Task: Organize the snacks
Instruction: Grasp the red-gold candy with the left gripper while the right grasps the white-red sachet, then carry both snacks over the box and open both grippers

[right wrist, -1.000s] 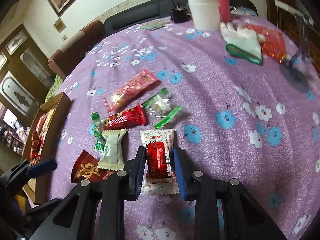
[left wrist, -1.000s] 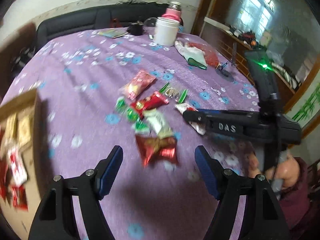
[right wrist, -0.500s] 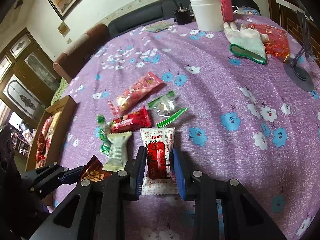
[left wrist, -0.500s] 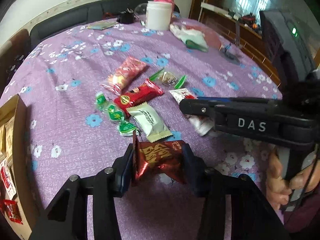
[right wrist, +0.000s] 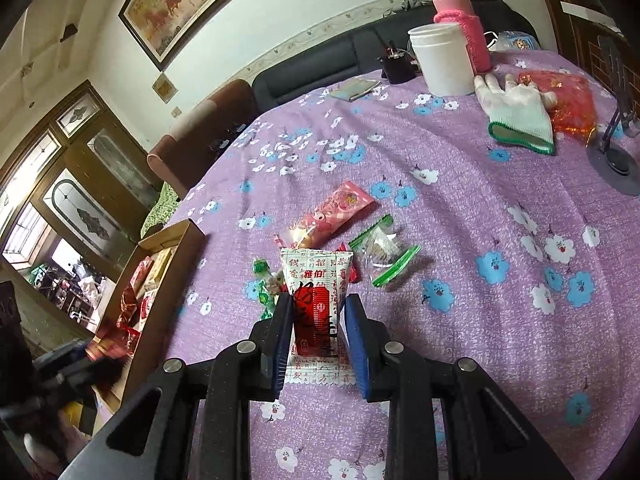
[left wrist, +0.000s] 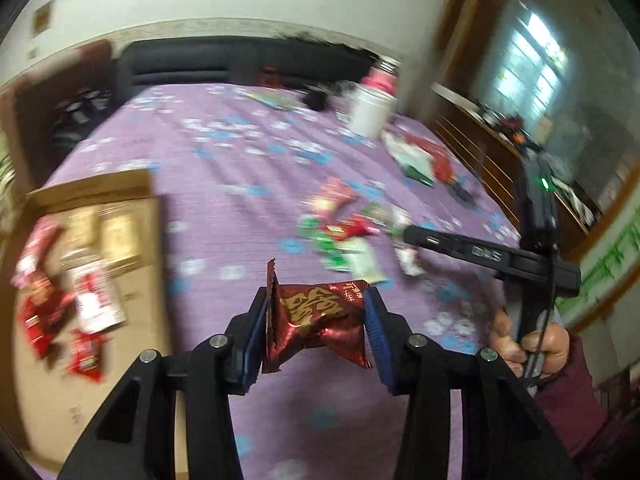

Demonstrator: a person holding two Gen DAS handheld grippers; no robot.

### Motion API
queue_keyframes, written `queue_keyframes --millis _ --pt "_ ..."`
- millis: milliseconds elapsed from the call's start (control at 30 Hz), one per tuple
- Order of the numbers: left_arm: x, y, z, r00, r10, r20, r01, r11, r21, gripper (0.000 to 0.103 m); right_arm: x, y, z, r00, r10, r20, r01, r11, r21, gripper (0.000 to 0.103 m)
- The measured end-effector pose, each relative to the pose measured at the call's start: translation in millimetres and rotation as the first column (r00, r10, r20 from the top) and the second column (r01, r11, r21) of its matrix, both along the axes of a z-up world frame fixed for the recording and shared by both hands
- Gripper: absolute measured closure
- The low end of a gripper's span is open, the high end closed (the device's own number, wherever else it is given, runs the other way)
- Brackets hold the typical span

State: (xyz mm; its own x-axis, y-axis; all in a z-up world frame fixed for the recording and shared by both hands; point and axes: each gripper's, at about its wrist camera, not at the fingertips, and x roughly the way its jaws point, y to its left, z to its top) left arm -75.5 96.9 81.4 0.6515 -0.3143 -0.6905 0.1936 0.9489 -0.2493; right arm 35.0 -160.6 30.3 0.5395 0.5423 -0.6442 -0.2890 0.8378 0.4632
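Note:
My left gripper [left wrist: 316,320] is shut on a dark red snack packet with gold lettering [left wrist: 316,320] and holds it above the purple tablecloth, to the right of the cardboard box [left wrist: 132,264]. My right gripper [right wrist: 316,320] is shut on a white and red snack packet [right wrist: 316,292], lifted off the cloth. Loose snacks lie beyond it: a pink packet [right wrist: 334,210], a clear packet with green ends [right wrist: 382,252] and green candies [right wrist: 262,280]. The box also shows in the right wrist view [right wrist: 160,248], with several snacks in it.
A white tub [right wrist: 440,60], a pink bottle [right wrist: 460,20], a white glove [right wrist: 516,114], a red bag [right wrist: 568,100] and a black stand [right wrist: 616,152] sit at the far right of the table [right wrist: 520,280]. A dark sofa [right wrist: 320,64] runs behind.
My left gripper has lifted the dark red packet and swung left toward the box. My right gripper has raised the white and red packet off the cloth.

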Motion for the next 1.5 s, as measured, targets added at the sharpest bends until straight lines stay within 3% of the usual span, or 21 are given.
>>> queue_keyframes --millis 233,467,600,767,900,1000,1133,1233,1300,1367,1500 --pt "-28 101 -9 0.974 0.225 -0.035 -0.226 0.972 -0.059 0.058 -15 25 9 0.999 0.035 -0.005 -0.035 0.999 0.002 0.074" --pt "-45 162 -19 0.927 0.372 -0.042 -0.373 0.926 -0.051 0.058 -43 111 43 0.976 0.213 0.042 -0.213 0.977 -0.015 0.074" --pt "-45 178 -34 0.911 0.405 -0.076 -0.410 0.909 -0.069 0.058 -54 174 45 0.946 0.323 0.038 -0.320 0.945 -0.059 0.074" --pt "-38 188 -43 0.900 0.426 -0.086 -0.429 0.903 -0.020 0.058 -63 239 27 0.907 0.421 -0.018 -0.420 0.900 -0.118 0.074" --pt "-37 198 -44 0.900 0.426 -0.094 -0.432 0.900 -0.058 0.058 -72 273 13 0.878 0.475 -0.054 -0.478 0.867 -0.140 0.073" --pt "-44 201 -39 0.908 0.411 -0.078 -0.417 0.903 -0.099 0.051 -76 292 4 0.865 0.497 -0.075 -0.502 0.851 -0.152 0.073" --pt "-57 206 -29 0.907 0.419 -0.042 -0.421 0.898 -0.126 0.033 -80 307 1 0.860 0.505 -0.064 -0.508 0.840 -0.193 0.073" --pt "-66 212 -25 0.907 0.419 -0.047 -0.420 0.890 -0.175 0.027 -86 305 6 0.858 0.511 -0.043 -0.509 0.838 -0.195 0.067" --pt "-70 214 -24 0.904 0.424 -0.050 -0.425 0.884 -0.197 0.024 -89 298 13 0.866 0.499 -0.015 -0.492 0.849 -0.192 0.048" --pt "-74 214 -22 0.903 0.427 -0.046 -0.427 0.880 -0.209 0.020 -93 276 23 0.885 0.465 0.029 -0.452 0.872 -0.188 0.038" --pt "-75 203 -17 0.920 0.390 -0.025 -0.386 0.897 -0.216 0.019 -90 223 38 0.929 0.359 0.083 -0.339 0.921 -0.193 0.030"
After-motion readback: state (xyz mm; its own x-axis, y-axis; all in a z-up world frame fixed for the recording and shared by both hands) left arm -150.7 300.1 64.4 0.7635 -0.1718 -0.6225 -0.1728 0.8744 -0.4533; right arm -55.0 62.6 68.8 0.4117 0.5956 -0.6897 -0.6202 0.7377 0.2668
